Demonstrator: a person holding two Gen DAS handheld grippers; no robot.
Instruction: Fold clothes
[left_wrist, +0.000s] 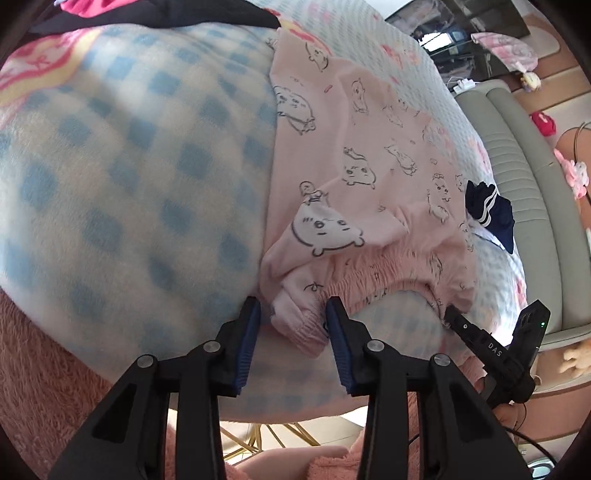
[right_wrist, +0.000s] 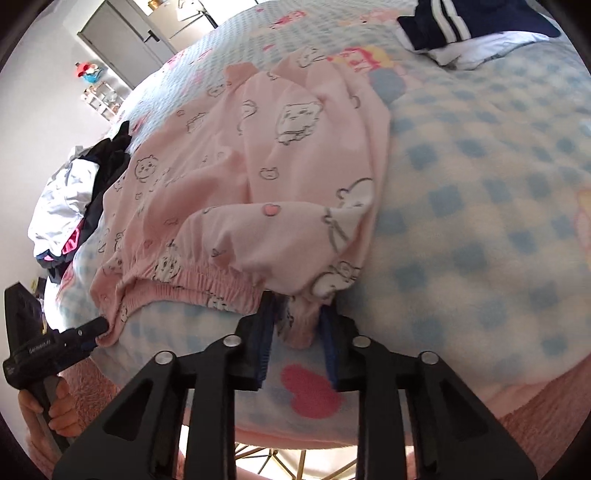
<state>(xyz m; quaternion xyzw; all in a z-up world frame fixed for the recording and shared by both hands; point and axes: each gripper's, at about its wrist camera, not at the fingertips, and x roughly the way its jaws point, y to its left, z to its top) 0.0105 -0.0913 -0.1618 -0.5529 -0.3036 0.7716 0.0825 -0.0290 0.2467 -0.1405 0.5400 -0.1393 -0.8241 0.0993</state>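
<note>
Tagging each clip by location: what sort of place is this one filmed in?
Most likely a home bedroom. Pink cartoon-print pajama pants lie on a bed with a blue-checked fleece blanket and a padded headboard, a pile of clothes sits at its edge, and plush toys lie nearby.

Pink pyjama bottoms (right_wrist: 266, 162) with cartoon animal print, spread on blue-and-white checked blanket (right_wrist: 480, 206). Elastic waistband (right_wrist: 207, 284) facing camera, gathered and sagging. Right gripper (right_wrist: 295, 325) clamped on near waistband corner, fabric bunched between blue pads (right_wrist: 267, 332). Left gripper (right_wrist: 94, 330) at frame left, tip touching far waistband corner; pinch itself too small to confirm. Hand (right_wrist: 51, 406) wrapped around its handle. Pink heart print (right_wrist: 310, 391) on blanket just below right gripper. Pile of dark and white clothes (right_wrist: 77, 206) at left bed edge. Navy garment with white stripes (right_wrist: 465, 18) top right.
</note>
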